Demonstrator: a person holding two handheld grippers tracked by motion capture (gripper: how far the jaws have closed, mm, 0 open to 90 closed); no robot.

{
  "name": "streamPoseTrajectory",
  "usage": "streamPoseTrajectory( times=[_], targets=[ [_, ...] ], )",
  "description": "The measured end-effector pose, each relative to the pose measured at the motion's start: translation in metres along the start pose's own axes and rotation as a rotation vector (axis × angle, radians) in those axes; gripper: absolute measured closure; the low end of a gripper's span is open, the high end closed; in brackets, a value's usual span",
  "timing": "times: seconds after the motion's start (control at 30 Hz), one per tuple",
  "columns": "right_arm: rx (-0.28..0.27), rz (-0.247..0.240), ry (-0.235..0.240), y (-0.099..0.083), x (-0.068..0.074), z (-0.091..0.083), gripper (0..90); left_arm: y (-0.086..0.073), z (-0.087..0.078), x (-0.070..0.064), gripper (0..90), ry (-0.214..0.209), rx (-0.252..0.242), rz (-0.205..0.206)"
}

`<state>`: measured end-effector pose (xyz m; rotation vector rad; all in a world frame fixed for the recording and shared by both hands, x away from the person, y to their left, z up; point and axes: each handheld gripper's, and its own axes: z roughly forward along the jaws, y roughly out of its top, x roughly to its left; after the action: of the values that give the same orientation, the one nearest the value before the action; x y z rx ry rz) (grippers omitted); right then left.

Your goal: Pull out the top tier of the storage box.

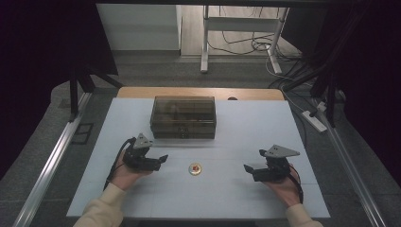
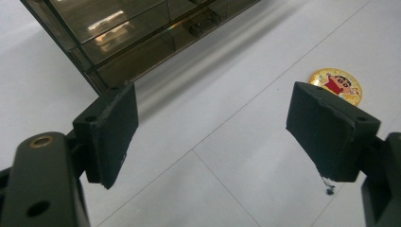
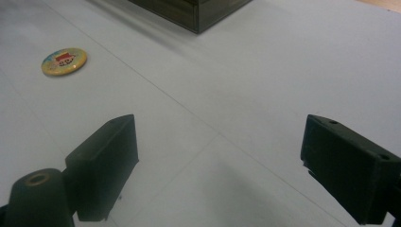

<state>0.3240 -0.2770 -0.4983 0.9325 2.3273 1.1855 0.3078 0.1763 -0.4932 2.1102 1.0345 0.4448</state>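
Note:
A small round yellow badge (image 1: 195, 169) with a cartoon figure lies on the white table between my two grippers. It appears beyond the right jaw in the left gripper view (image 2: 336, 85) and at the upper left in the right gripper view (image 3: 64, 61). A dark smoky transparent drawer box (image 1: 183, 117) stands behind it, closed. My left gripper (image 1: 160, 158) rests open to the badge's left. My right gripper (image 1: 250, 166) rests open to its right. Both are empty, their jaws wide apart.
The white table top (image 1: 246, 127) spreads around the box, with a wooden strip at its far edge. Metal rails run along both sides. Beyond the table stand a desk frame (image 1: 206, 42) and loose cables on the floor.

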Motion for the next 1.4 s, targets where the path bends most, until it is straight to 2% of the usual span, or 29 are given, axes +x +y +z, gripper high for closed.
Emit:
streamPoseTrajectory(
  times=[0.5,0.67,1.4],
  targets=[
    [-0.041,0.013,0.021,0.018,0.0,0.002,12.3,0.004,-0.008,0.008,18.2,0.01,-0.016,-0.011],
    [-0.041,0.007,0.042,0.023,0.003,0.007,12.8,0.005,-0.009,0.01,18.2,0.01,-0.015,-0.013],
    [-0.052,-0.006,0.072,0.041,0.011,0.023,13.2,0.009,-0.011,0.017,18.4,0.016,-0.022,-0.026]
  ],
)
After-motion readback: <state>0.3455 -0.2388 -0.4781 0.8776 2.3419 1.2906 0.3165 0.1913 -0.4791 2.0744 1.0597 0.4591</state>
